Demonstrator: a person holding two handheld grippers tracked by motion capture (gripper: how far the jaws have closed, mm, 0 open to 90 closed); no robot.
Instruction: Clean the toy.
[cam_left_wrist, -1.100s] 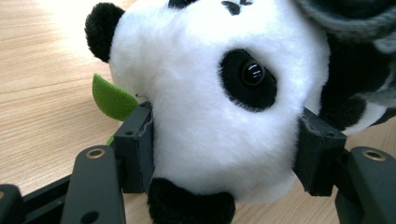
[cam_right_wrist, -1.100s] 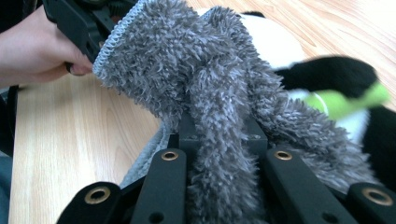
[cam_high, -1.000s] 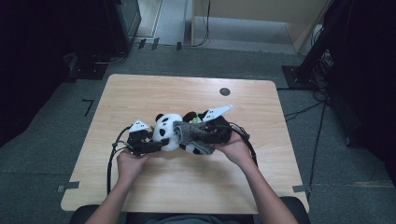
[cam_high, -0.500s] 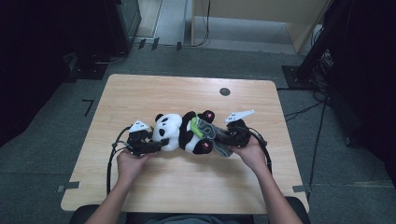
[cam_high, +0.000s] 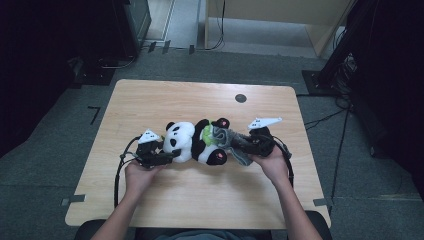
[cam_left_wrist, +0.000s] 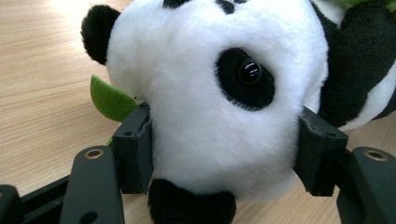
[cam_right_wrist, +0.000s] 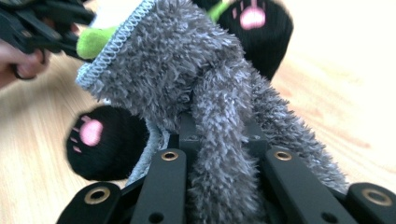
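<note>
Two grippers are working on one plush panda (cam_high: 192, 142), which is lying on its side near the centre of the wooden table (cam_high: 200, 200), head toward nine o'clock and feet toward three. The left gripper (cam_high: 167, 156) is clamping the panda's white head (cam_left_wrist: 219, 116), its pads pressing in from both sides just below the ear and beside the eye, with a green felt leaf (cam_left_wrist: 109, 100) poking out at nine o'clock of the head. The right gripper (cam_high: 239, 145) is pinching a fuzzy grey cloth (cam_right_wrist: 205, 107), its jaws clenched tight on a fold of the fabric, and the cloth is reaching from the gripper toward the panda's belly, between the two black paws (cam_right_wrist: 100, 140) with pink pads. Judging by this, the step in hand is drawing the grey garment along the toy's body while the head is being steadied. Next, the right hand is likely needing a steady pull toward three o'clock, keeping the fold from slipping, while the left is holding firm so the toy is not dragging across the wood.
</note>
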